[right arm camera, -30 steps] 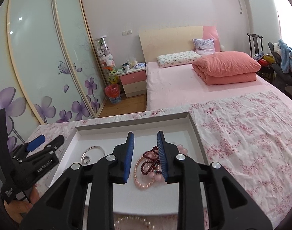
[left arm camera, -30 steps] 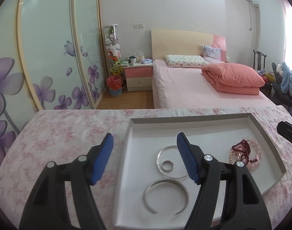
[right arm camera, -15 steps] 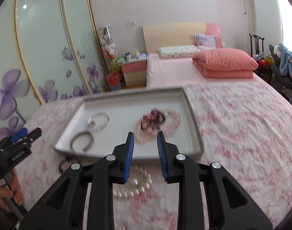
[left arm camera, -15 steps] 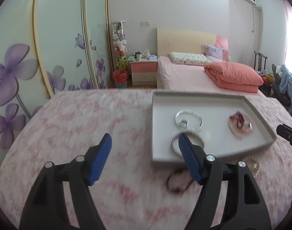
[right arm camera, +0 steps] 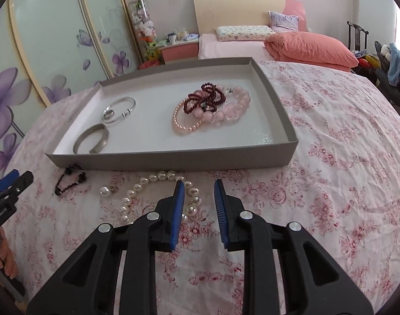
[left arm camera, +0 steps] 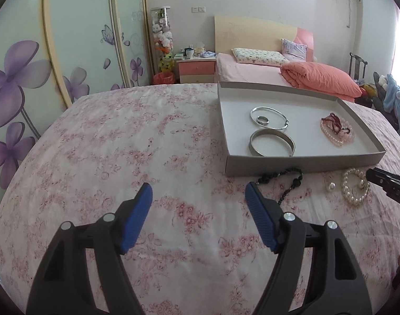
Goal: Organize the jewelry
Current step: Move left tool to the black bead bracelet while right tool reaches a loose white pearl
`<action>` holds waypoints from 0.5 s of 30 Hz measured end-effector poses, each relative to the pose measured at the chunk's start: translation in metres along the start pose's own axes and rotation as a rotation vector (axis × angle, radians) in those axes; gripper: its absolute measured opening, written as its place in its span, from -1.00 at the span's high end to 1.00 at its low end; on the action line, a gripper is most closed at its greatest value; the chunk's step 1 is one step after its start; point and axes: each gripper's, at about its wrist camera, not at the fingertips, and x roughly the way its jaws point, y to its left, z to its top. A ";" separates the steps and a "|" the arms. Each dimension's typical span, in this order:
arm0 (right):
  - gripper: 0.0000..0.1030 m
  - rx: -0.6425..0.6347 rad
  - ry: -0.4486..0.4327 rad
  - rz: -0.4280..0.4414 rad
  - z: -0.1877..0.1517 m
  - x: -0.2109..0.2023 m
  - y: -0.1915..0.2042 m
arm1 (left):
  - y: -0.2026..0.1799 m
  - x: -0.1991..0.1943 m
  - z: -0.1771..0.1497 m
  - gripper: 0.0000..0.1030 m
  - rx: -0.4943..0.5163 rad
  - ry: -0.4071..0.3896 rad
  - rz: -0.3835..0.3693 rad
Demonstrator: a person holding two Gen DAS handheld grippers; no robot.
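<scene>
The left gripper (left arm camera: 198, 198) is being held wide open over bare floral cloth (left arm camera: 121, 141), its jaws having just been opening, nothing between them. The right gripper (right arm camera: 198, 193) is being held narrowly open, empty, at the pearl bracelet's (right arm camera: 157, 178) right edge. Near the grey tray (right arm camera: 173, 158), a black beaded strand (right arm camera: 68, 177) is lying leftward.

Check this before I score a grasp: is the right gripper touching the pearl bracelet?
Cannot tell. In the right wrist view, the right gripper overlaps the pearl bracelet with its left finger, but hides any contact.
</scene>
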 end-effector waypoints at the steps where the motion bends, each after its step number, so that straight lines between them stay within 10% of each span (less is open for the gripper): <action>1: 0.57 -0.004 0.009 -0.002 -0.001 0.002 0.000 | -0.001 -0.001 0.000 -0.45 0.003 0.000 -0.001; 15: 0.59 -0.046 -0.031 0.059 -0.006 -0.013 0.009 | -0.010 0.005 -0.004 -0.46 0.016 0.020 -0.015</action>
